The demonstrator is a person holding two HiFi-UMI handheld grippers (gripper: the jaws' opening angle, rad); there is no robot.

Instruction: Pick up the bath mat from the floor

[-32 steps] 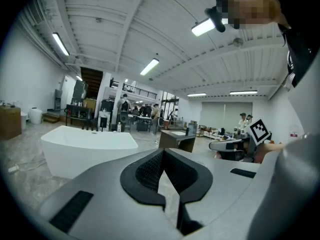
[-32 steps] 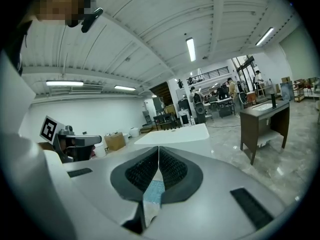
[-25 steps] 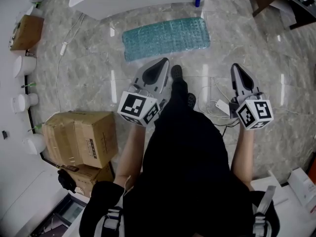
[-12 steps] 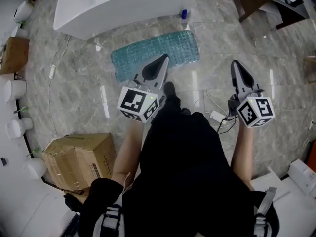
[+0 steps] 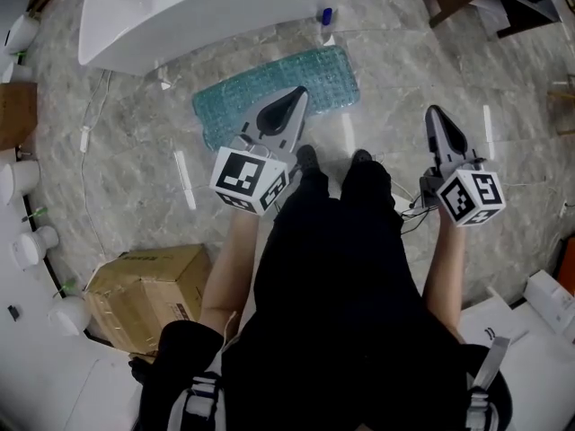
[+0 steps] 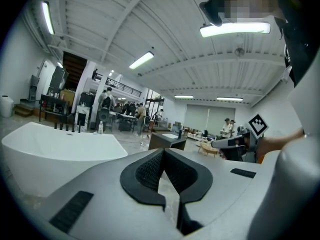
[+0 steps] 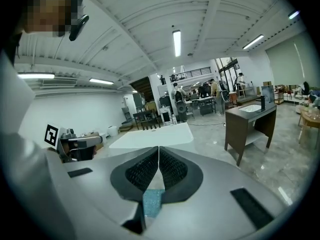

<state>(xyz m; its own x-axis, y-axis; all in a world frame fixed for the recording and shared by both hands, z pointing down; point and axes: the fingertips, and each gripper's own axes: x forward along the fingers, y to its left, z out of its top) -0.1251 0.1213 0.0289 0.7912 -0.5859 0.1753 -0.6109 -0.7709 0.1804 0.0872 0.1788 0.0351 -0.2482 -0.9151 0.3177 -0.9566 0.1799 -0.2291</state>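
The teal bath mat point(image 5: 328, 79), seemingly nubbed, lies flat on the marble floor point(image 5: 135, 178). The left gripper point(image 5: 297, 93) and right gripper point(image 5: 435, 111) have their jaws pressed together, empty.

Grey marble floor point(image 5: 126, 196), white bathtub point(image 5: 207, 7), cardboard box point(image 5: 144, 290)

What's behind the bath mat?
A white bathtub and a small blue container on the marble floor. The left tool hides part of the bath mat's near edge.
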